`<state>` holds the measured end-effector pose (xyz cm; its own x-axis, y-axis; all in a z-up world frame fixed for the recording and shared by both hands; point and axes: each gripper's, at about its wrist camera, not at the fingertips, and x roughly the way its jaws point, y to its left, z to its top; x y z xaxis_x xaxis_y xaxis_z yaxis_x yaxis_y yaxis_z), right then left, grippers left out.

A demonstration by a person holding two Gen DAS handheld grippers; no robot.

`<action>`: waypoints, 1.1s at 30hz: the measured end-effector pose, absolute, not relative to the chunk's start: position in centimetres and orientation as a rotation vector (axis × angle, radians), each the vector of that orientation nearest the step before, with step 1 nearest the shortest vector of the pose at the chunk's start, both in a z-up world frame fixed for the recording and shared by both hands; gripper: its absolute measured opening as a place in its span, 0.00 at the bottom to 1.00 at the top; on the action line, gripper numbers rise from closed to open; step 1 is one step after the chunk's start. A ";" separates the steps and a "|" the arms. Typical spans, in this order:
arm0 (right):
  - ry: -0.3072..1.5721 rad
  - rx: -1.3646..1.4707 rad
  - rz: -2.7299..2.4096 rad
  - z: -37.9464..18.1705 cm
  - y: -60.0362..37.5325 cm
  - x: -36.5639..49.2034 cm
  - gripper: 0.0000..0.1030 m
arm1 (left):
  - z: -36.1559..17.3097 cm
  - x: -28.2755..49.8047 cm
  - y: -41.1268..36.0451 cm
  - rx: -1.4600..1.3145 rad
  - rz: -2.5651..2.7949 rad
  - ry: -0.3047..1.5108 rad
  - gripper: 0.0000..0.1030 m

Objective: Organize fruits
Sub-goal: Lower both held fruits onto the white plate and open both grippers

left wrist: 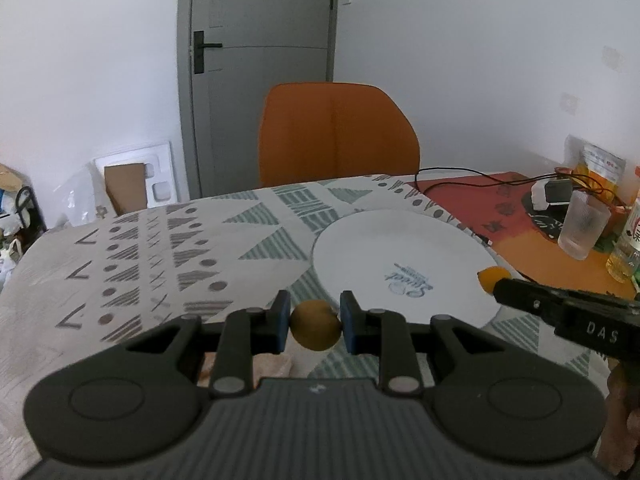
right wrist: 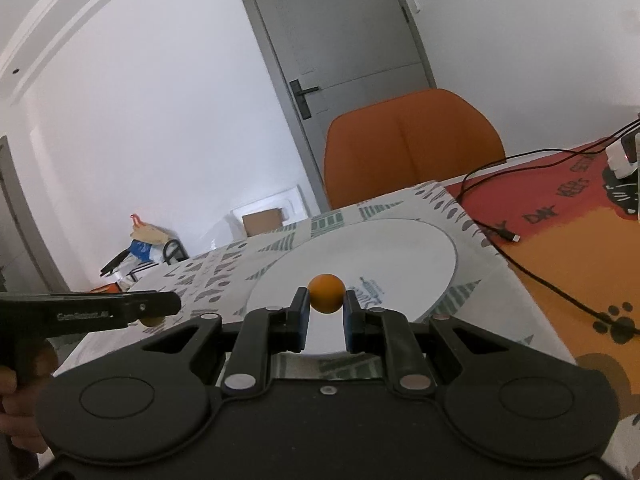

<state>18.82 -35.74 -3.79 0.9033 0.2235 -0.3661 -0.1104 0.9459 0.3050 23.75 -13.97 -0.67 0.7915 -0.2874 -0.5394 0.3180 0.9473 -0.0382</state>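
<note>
The left hand-held gripper (left wrist: 315, 325) is clamped on a brownish-yellow fruit (left wrist: 315, 325), its blue pads pressing both sides, just short of the near-left rim of the white plate (left wrist: 384, 248). The right hand-held gripper (right wrist: 326, 308) is clamped on a small orange fruit (right wrist: 326, 293), held above the near part of the plate (right wrist: 400, 248). In the left wrist view this orange fruit (left wrist: 489, 278) shows at the plate's right edge, at the tip of the right hand-held gripper (left wrist: 496, 286). In the right wrist view the left hand-held gripper (right wrist: 160, 312) reaches in from the left of the plate, with the brownish fruit (right wrist: 152, 322) peeking under its tip.

The plate lies on a table (left wrist: 120, 280) covered by a patterned cloth (left wrist: 180, 248); printed lettering marks the plate's near side. To the right of the plate lies a red and orange mat (left wrist: 512, 216) with a black cable (left wrist: 460, 182) and a frosted glass (left wrist: 582, 226). Beyond the plate stands an orange chair (left wrist: 336, 132), and behind it a grey door (left wrist: 260, 60) in a white wall.
</note>
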 end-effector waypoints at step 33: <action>0.398 0.339 0.045 -4.4 -38.6 18.8 0.45 | -0.4 27.4 -19.8 0.096 -0.413 0.539 0.32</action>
